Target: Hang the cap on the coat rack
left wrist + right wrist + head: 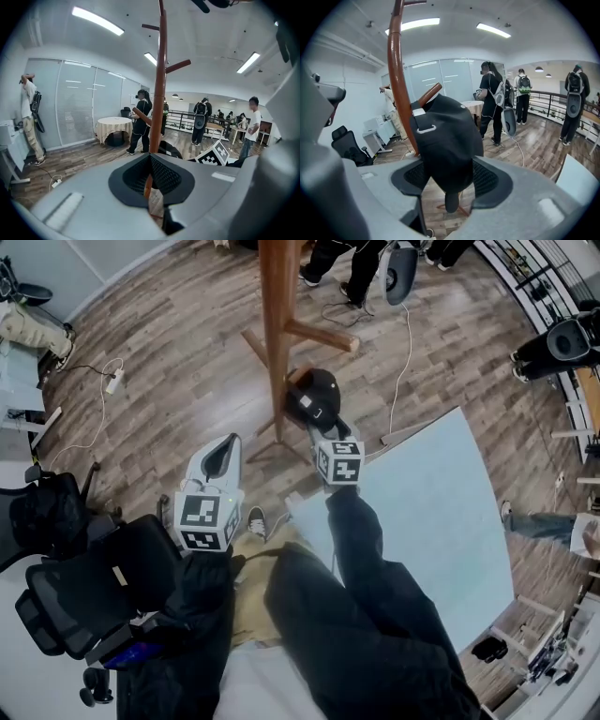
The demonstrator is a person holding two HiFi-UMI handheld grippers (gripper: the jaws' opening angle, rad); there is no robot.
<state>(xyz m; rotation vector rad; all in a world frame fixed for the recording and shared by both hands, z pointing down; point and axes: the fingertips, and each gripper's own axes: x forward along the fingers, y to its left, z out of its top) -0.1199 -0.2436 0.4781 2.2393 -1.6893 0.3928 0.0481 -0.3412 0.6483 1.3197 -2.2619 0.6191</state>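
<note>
The right hand-held gripper [321,430] stands wide around the cap [314,397] at its 11 o'clock. On leaving, it may snag the cap and pull it off the coat rack [275,334]. The left hand-held gripper [225,444] is closed and empty.

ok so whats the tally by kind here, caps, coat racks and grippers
cap: 1
coat rack: 1
grippers: 2, the left gripper and the right gripper
total: 4
</note>
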